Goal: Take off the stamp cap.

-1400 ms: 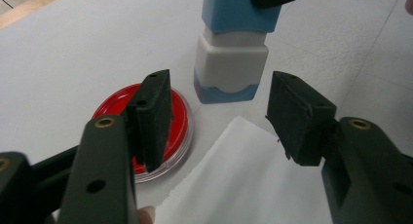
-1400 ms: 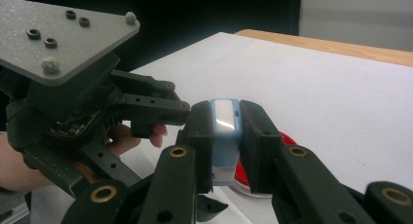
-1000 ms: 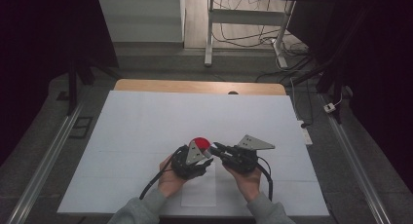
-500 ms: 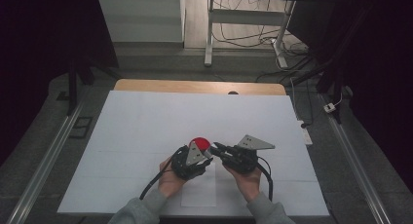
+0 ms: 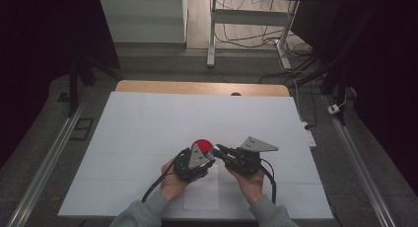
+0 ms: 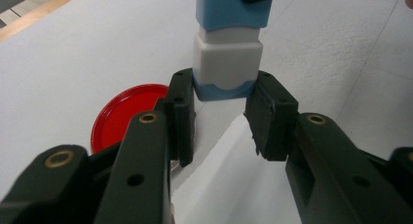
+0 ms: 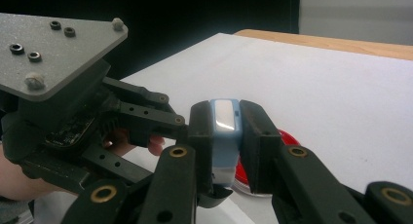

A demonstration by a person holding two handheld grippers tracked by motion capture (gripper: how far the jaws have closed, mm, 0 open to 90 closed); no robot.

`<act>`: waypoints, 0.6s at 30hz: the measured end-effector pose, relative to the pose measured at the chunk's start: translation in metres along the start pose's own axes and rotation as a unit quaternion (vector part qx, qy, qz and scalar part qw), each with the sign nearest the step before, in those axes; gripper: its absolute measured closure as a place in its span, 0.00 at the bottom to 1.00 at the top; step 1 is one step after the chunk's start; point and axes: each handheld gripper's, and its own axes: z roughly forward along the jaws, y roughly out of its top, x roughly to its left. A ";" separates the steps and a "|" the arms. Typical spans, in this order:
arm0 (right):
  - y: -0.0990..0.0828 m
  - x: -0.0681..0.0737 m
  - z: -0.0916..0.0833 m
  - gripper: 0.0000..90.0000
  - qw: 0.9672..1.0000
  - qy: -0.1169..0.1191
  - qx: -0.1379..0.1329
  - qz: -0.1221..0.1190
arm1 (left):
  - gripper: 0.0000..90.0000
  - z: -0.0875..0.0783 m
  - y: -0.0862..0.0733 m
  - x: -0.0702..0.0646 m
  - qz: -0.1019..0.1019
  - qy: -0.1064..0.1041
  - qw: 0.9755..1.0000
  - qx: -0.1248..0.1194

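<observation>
Down near the front edge of the white table point(image 5: 148, 123), the two grippers meet tip to tip just beside a red round lid point(image 6: 124, 114) that lies flat on the surface. Between them is a small blue and white block point(image 6: 228, 44), held in the air above the table. The right gripper point(image 7: 226, 136) is clamped on the block's blue part, its black pads pressing both sides. The left gripper point(image 6: 221, 114) has just been closing; its jaws now sit against the sides of the block's lower blue band, under the white section, so it grips that end. In the high view the left gripper point(image 5: 206, 155) lies partly over the red round lid point(image 5: 201, 144) and the right gripper point(image 5: 219, 150) comes in from the right, each with a grey three-cornered plate on top. A sheet of white paper point(image 5: 202, 192) lies flat on the table between the person's hands. No brand, label or writing can be read on the block, the lid or the paper
</observation>
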 end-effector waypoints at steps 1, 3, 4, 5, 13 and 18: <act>0.000 0.000 0.000 0.84 1.000 0.000 0.000 0.000 | 0.71 0.000 0.000 0.000 0.001 0.000 1.000 0.000; 0.000 0.000 0.000 0.84 1.000 0.000 0.000 0.001 | 0.71 0.000 0.000 0.000 0.002 0.000 1.000 0.001; 0.000 0.000 0.000 0.84 1.000 0.000 0.000 0.000 | 0.72 0.000 0.000 0.000 0.003 0.000 1.000 0.001; 0.000 0.000 0.000 0.84 1.000 -0.001 0.000 -0.001 | 0.72 0.000 -0.001 0.000 0.003 0.000 1.000 0.001; -0.002 0.002 0.000 0.84 1.000 -0.006 -0.004 -0.001 | 0.72 -0.001 -0.001 0.000 0.011 0.003 1.000 0.001; -0.002 0.006 0.000 0.84 1.000 -0.016 -0.002 -0.007 | 0.73 -0.001 -0.002 -0.001 0.011 0.002 1.000 0.003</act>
